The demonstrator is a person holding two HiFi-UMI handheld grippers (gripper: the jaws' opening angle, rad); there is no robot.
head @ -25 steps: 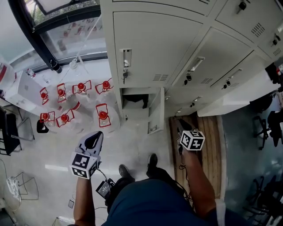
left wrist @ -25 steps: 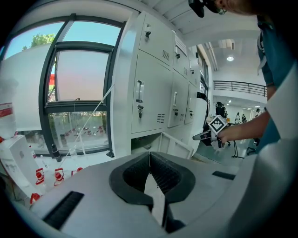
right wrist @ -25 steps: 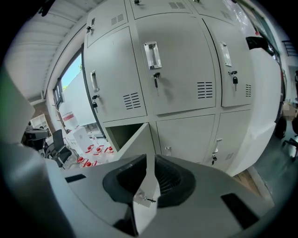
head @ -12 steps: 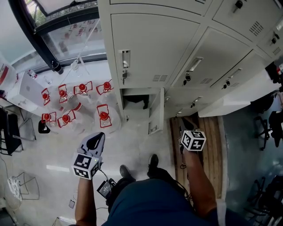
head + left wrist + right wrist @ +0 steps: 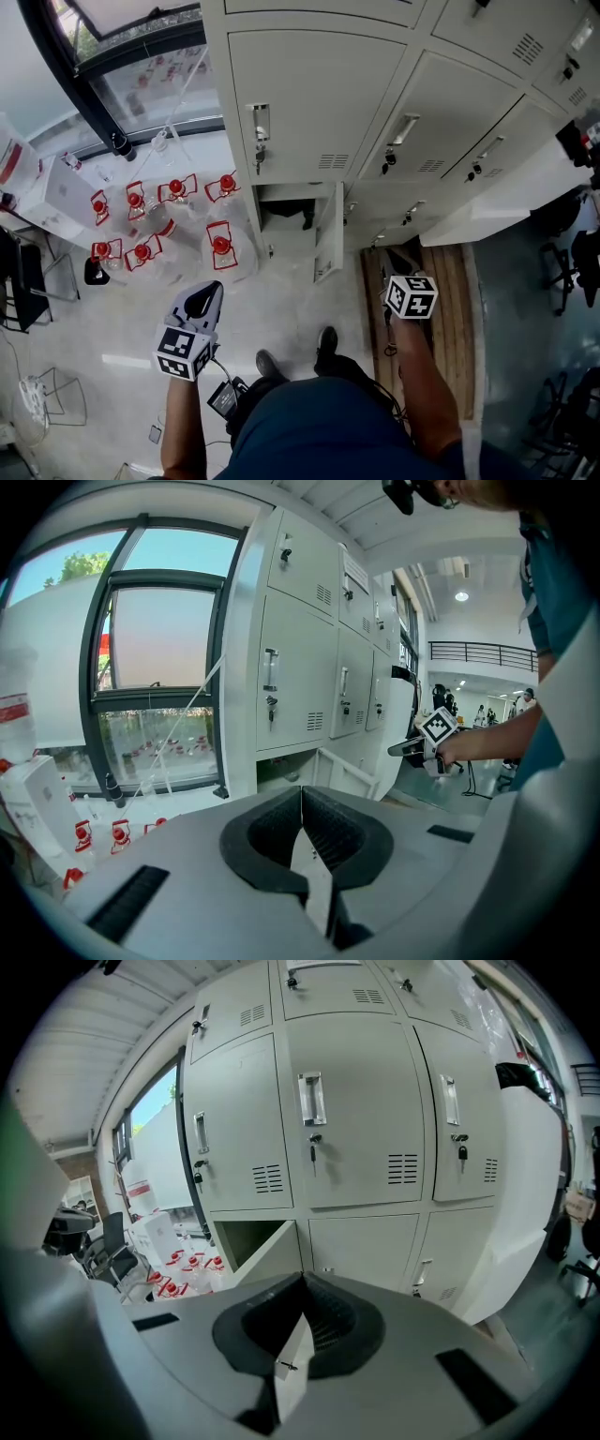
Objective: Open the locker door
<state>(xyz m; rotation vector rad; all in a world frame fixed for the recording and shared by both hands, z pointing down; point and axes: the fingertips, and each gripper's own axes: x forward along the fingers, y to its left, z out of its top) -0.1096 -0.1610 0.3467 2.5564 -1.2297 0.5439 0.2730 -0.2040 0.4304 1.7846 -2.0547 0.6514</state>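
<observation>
The locker door (image 5: 328,234) on the bottom row of the grey locker bank (image 5: 319,84) already stands swung out, hinged on its right side, with the dark compartment (image 5: 286,217) showing just to its left. Every other door in the bank above and to the right of it is shut, each with a handle and a key hanging from its lock.

The person stands on the floor in front of the open door, one hand-held gripper in each hand, neither touching it. The left hand-held gripper (image 5: 202,292) is held low, short of the door and to its left; its own view shows the two jaws brought together at the tips with nothing between them. The right hand-held gripper (image 5: 302,1281) is held short of the door and to its right, pointing at the lockers; its jaws are likewise together and empty.

To the left of the open door, a cluster of clear bottles with red caps (image 5: 220,244) stands on the pale floor below a window (image 5: 141,75). To the door's right a wooden platform (image 5: 445,291) lies along the foot of the lockers.
</observation>
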